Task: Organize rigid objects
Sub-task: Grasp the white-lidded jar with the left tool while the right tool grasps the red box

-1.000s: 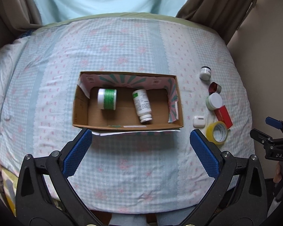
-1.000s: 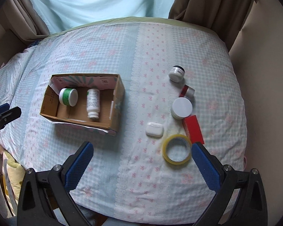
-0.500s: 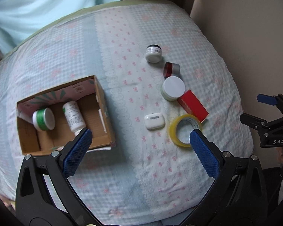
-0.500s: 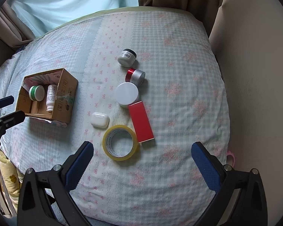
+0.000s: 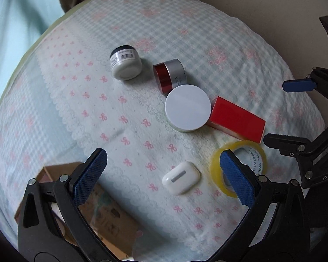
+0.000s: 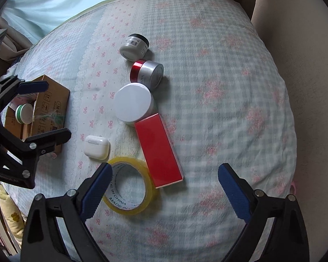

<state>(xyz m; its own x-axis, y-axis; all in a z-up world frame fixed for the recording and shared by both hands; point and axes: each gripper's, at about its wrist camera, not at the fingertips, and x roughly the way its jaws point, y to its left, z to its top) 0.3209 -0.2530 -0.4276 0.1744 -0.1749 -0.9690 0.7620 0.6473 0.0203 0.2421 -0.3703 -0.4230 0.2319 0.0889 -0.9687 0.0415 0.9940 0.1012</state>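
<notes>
In the left wrist view the empty, wide-open left gripper [image 5: 164, 167] frames the earbud case [image 5: 181, 180], long axis slanting across the gap; in the right wrist view the equally spread right gripper [image 6: 165, 175] straddles tape [image 6: 130, 185] and red box [image 6: 158, 150], case further left.

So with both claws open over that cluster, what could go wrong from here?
1. The tape roll overlaps the red box; lifting either may drag the other.
2. The white-lidded jar touches the red box and the red-and-silver jar, which lies on its side and could roll.
3. The soft bedspread may tip objects.
</notes>
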